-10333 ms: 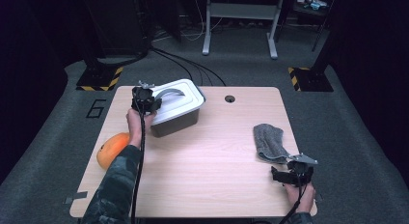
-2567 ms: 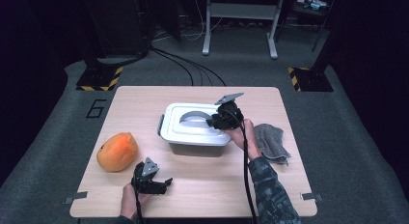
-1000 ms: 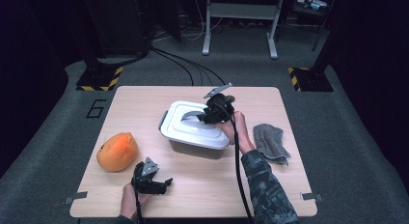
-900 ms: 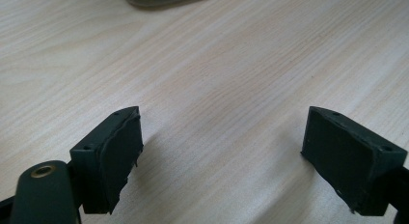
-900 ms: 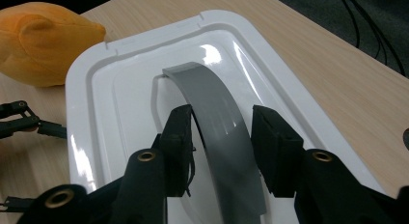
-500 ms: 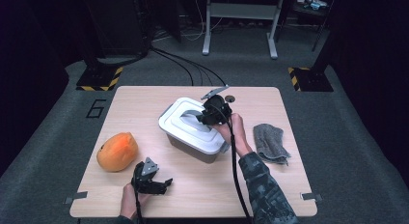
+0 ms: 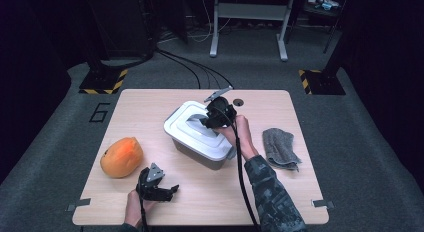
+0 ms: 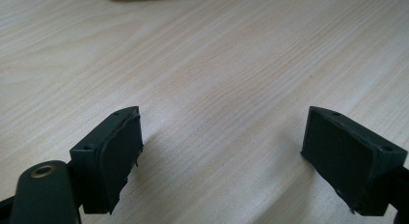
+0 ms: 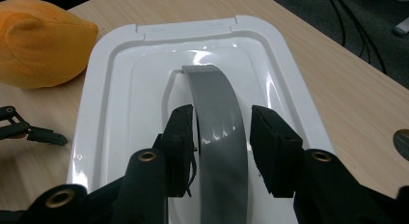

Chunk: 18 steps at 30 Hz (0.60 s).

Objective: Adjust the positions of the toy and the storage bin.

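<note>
A grey plastic tub with a white rectangular snap-on lid (image 7: pixel 200 134) sits near the middle of the pale wooden surface (image 7: pixel 150 104), turned at an angle to its edges. The right gripper (image 7: pixel 212 119) is over the lid, its two black jaws set on either side of the grey arched carrying handle (image 9: pixel 217 118) that rises from the lid's middle. In the right gripper view the left jaw lies against the handle's edge while a thin gap shows at the right jaw; the jaws have just been opening a little, with the handle between them, so they bracket it without clamping it. The left gripper (image 7: pixel 162 189) rests low at the near edge of the surface, well apart from the tub, with its jaws spread wide over bare wood and nothing between them. A round orange soft toy shaped like a fruit (image 7: pixel 121 157) lies to the left of the tub, near the left gripper. A crumpled grey cloth (image 7: pixel 280 148) lies to the right of the tub, just beside the person's right forearm.
</note>
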Each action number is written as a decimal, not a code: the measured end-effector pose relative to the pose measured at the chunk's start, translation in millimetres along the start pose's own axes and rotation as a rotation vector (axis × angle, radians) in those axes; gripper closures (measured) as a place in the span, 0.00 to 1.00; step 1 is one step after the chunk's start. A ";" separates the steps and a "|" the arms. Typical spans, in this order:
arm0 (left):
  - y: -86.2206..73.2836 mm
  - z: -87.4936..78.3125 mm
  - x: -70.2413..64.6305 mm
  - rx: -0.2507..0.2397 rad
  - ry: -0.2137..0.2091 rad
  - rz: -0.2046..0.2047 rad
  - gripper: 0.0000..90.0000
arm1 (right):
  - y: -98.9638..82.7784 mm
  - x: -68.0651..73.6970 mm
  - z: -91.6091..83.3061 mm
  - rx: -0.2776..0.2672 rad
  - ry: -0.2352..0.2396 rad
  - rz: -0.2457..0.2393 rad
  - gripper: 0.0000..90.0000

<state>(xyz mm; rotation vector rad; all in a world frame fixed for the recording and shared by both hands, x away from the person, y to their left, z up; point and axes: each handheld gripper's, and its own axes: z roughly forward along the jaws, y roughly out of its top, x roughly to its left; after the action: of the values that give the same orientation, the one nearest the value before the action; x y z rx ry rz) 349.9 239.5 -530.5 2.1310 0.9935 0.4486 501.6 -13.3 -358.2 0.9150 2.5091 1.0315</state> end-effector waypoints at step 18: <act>0.4 -0.9 0.9 0.012 -0.017 0.005 0.15 | 4.0 2.1 6.8 0.009 0.009 0.026 0.72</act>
<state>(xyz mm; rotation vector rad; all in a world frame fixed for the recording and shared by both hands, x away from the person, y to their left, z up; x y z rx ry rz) 350.1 240.4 -529.6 2.1452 0.9843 0.4271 505.0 -6.1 -360.3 0.9508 2.5180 1.0352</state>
